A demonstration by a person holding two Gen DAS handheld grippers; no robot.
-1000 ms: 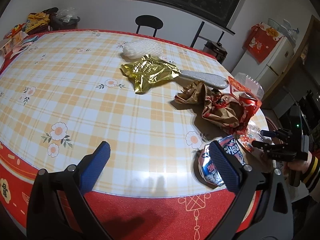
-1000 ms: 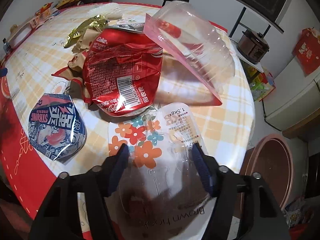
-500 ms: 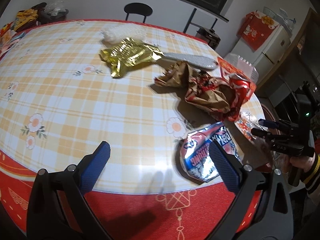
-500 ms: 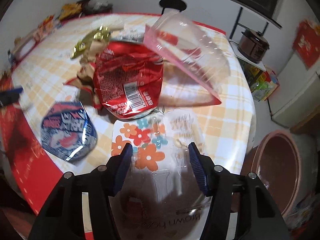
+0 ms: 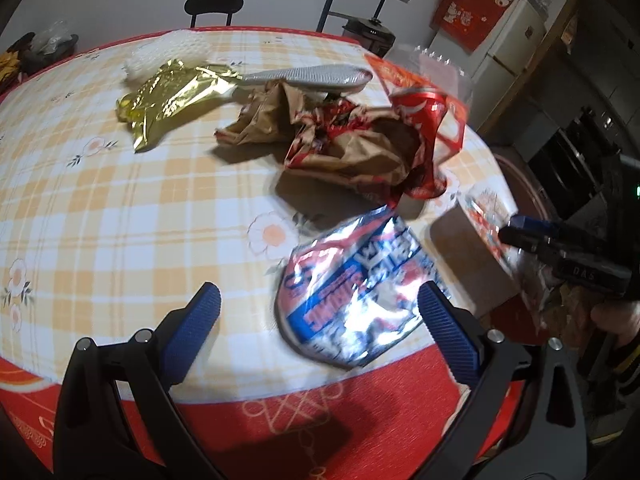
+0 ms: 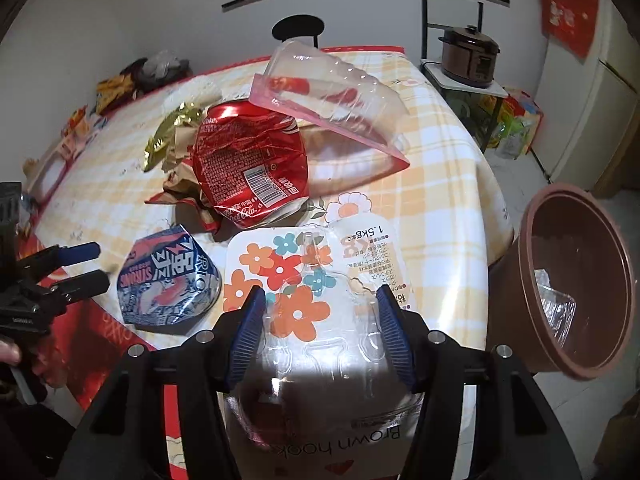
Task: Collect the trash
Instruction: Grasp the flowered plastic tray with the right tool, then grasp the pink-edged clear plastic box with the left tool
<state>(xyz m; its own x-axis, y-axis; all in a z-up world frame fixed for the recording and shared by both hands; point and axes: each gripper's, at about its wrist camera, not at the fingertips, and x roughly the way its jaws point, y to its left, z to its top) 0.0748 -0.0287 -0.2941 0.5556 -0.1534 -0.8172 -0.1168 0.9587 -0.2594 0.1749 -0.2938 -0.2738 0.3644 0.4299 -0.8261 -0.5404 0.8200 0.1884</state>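
My right gripper (image 6: pixel 320 312) is shut on a clear blister pack with a flowered card (image 6: pixel 292 276) and holds it over the table's right edge; it also shows in the left wrist view (image 5: pixel 486 216). My left gripper (image 5: pixel 316 308) is open just in front of a crushed blue and silver can (image 5: pixel 352 280), also in the right wrist view (image 6: pixel 168 280). Behind lie a crushed red cola can (image 6: pixel 250 164), crumpled brown and red paper (image 5: pixel 340 140), a gold foil wrapper (image 5: pixel 172 98) and a clear plastic lid (image 6: pixel 332 92).
A brown bin (image 6: pixel 576 292) stands on the floor right of the checked table (image 5: pixel 120 208), with clear plastic inside. A grey brush (image 5: pixel 308 76) and white foam net (image 5: pixel 176 48) lie farther back. A stool (image 5: pixel 214 4) and fridge (image 5: pixel 508 40) stand beyond.
My left gripper has moved right and closer to the blue and silver can. My right gripper has lifted the blister pack and pulled back towards the bin side.
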